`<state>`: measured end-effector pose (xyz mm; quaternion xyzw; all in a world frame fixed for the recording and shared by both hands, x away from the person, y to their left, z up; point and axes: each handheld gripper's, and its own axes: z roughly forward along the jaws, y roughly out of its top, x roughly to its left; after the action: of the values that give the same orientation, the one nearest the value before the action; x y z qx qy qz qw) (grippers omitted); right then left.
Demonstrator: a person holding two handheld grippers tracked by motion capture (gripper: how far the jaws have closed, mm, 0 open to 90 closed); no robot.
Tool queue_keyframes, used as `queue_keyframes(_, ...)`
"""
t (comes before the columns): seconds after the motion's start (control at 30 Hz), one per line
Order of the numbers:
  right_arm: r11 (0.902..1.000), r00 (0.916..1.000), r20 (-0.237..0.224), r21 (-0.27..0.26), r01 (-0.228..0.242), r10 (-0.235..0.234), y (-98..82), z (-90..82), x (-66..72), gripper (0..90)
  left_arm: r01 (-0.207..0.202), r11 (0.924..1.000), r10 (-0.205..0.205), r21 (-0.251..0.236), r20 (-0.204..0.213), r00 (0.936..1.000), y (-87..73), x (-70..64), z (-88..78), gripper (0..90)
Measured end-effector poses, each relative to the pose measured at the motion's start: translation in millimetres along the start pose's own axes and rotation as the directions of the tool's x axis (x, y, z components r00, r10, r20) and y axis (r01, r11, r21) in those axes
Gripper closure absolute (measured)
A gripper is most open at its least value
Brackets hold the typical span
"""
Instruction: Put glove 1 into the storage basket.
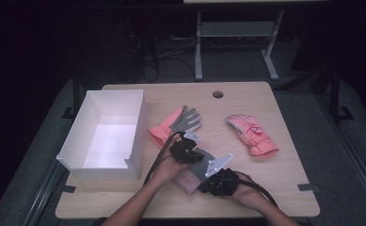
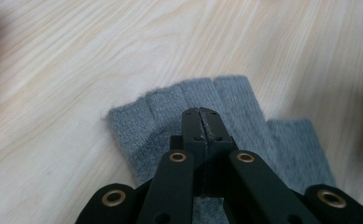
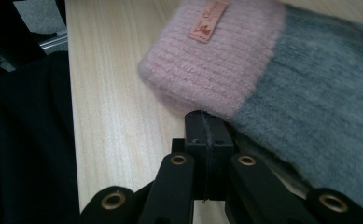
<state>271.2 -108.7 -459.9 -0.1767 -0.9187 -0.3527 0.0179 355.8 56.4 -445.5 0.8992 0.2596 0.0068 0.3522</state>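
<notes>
A grey knit glove (image 1: 202, 161) with a pink cuff (image 1: 187, 181) lies flat near the table's front edge. My left gripper (image 1: 195, 153) is over the glove's finger end. In the left gripper view its jaws are shut, tips (image 2: 200, 112) resting on the grey glove's fingers (image 2: 230, 91). My right gripper (image 1: 202, 182) is at the cuff end. Its jaws are shut too, tips (image 3: 206, 116) at the glove's edge where the pink cuff (image 3: 212, 60) meets the grey part (image 3: 319, 93). I cannot see any fabric pinched in either gripper.
A white open box (image 1: 106, 134) stands at the table's left. A coral glove with a grey palm (image 1: 173, 123) lies at the centre, a pink glove (image 1: 252, 134) to the right. A round hole (image 1: 218, 94) is near the wooden table's (image 1: 274, 183) far edge.
</notes>
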Motion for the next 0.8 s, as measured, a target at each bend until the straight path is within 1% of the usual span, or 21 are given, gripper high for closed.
queue_keyframes(0.07,0.9998,0.9998,0.003,-0.004,0.021,-0.021,0.2,1.2,-0.9,90.0,0.003,1.0000,-0.003,-0.006,-0.001,1.0000,-0.2,-1.1,0.1,89.6)
queue_keyframes(0.1,0.9999,0.9999,0.001,0.000,0.011,-0.011,0.3,0.6,-0.4,90.0,0.008,0.9999,-0.008,-0.014,-0.001,1.0000,-0.4,-0.8,-1.1,89.6)
queue_keyframes(0.13,0.9998,0.9998,0.001,-0.005,0.019,-0.019,-0.2,-0.1,-1.2,90.0,0.005,0.9999,-0.006,-0.014,-0.002,1.0000,-0.4,0.5,-3.8,89.6)
queue_keyframes(0.17,1.0000,1.0000,0.002,-0.008,0.006,-0.006,-0.4,-1.9,-0.6,90.0,0.013,0.9997,-0.013,-0.021,-0.003,0.9999,-0.6,1.5,-6.5,89.6)
queue_keyframes(0.23,0.9998,1.0000,0.008,-0.017,-0.005,0.005,-2.6,-6.4,-1.6,90.0,0.030,0.9988,-0.030,-0.040,0.000,0.9995,-1.4,2.9,-12.3,89.5)
queue_keyframes(0.27,0.9995,0.9996,0.009,-0.022,-0.025,0.025,-4.0,-9.4,-1.4,90.0,0.045,0.9980,-0.044,-0.045,0.005,0.9990,-2.1,2.9,-14.8,89.4)
queue_keyframes(0.3,0.9991,0.9994,0.015,-0.027,-0.031,0.031,-5.7,-12.5,-2.6,90.0,0.044,0.9982,-0.044,-0.041,0.004,0.9990,-2.9,3.1,-17.5,87.8)
queue_keyframes(0.33,0.9977,0.9982,0.017,-0.037,-0.056,0.057,-7.1,-15.9,-2.5,90.0,0.052,0.9977,-0.052,-0.044,0.007,0.9986,-3.9,2.4,-19.7,85.2)
queue_keyframes(0.37,0.9972,0.9977,0.026,-0.042,-0.061,0.062,-8.8,-19.6,-4.4,89.5,0.052,0.9976,-0.051,-0.046,0.004,0.9987,-5.1,1.8,-22.2,82.6)
queue_keyframes(0.4,0.9958,0.9963,0.036,-0.051,-0.077,0.078,-10.5,-23.4,-5.9,87.3,0.054,0.9971,-0.054,-0.052,0.003,0.9985,-6.3,1.3,-24.9,80.9)
queue_keyframes(0.43,0.9939,0.9944,0.041,-0.057,-0.095,0.098,-12.2,-27.2,-7.4,85.2,0.052,0.9974,-0.052,-0.050,0.007,0.9986,-7.2,1.2,-28.3,77.3)
queue_keyframes(0.47,0.9925,0.9926,0.053,-0.062,-0.105,0.109,-14.8,-30.6,-7.9,82.6,0.064,0.9964,-0.063,-0.057,0.012,0.9979,-8.3,0.0,-30.7,73.7)
queue_keyframes(0.5,0.9924,0.9909,0.077,-0.062,-0.106,0.111,-18.0,-33.9,-8.4,79.7,0.070,0.9959,-0.070,-0.056,0.013,0.9975,-9.4,-1.1,-33.4,71.0)
queue_keyframes(0.53,0.9909,0.9884,0.089,-0.064,-0.118,0.124,-21.6,-36.9,-8.3,77.9,0.075,0.9959,-0.074,-0.051,0.019,0.9971,-10.6,-2.0,-35.6,66.9)
queue_keyframes(0.57,0.9897,0.9864,0.097,-0.067,-0.126,0.133,-25.7,-40.0,-8.6,74.4,0.070,0.9967,-0.069,-0.040,0.021,0.9974,-11.8,-2.3,-37.5,62.4)
queue_keyframes(0.63,0.9861,0.9797,0.123,-0.070,-0.150,0.158,-33.4,-45.6,-9.8,69.9,0.067,0.9973,-0.067,-0.029,0.021,0.9975,-14.5,-5.7,-39.1,55.9)
queue_keyframes(0.67,0.9855,0.9779,0.132,-0.074,-0.153,0.162,-37.0,-48.2,-11.5,66.1,0.061,0.9978,-0.061,-0.024,0.010,0.9981,-16.0,-7.9,-40.0,50.9)
queue_keyframes(0.7,0.9802,0.9694,0.157,-0.089,-0.177,0.189,-42.6,-53.8,-13.4,59.6,0.071,0.9972,-0.071,-0.024,0.005,0.9975,-16.9,-9.8,-40.1,43.4)
queue_keyframes(0.73,0.9802,0.9694,0.157,-0.089,-0.177,0.189,-42.6,-53.8,-13.4,59.6,0.053,0.9985,-0.053,-0.012,0.001,0.9986,-17.7,-10.3,-41.3,43.4)
queue_keyframes(0.77,0.9773,0.9644,0.171,-0.099,-0.188,0.202,-45.3,-56.6,-13.7,55.9,0.057,0.9983,-0.057,-0.013,-0.008,0.9983,-18.6,-13.3,-41.3,39.0)
queue_keyframes(0.8,0.9739,0.9579,0.189,-0.111,-0.198,0.216,-48.8,-59.3,-13.8,48.3,0.037,0.9993,-0.037,0.001,-0.021,0.9991,-18.9,-13.8,-41.9,33.5)
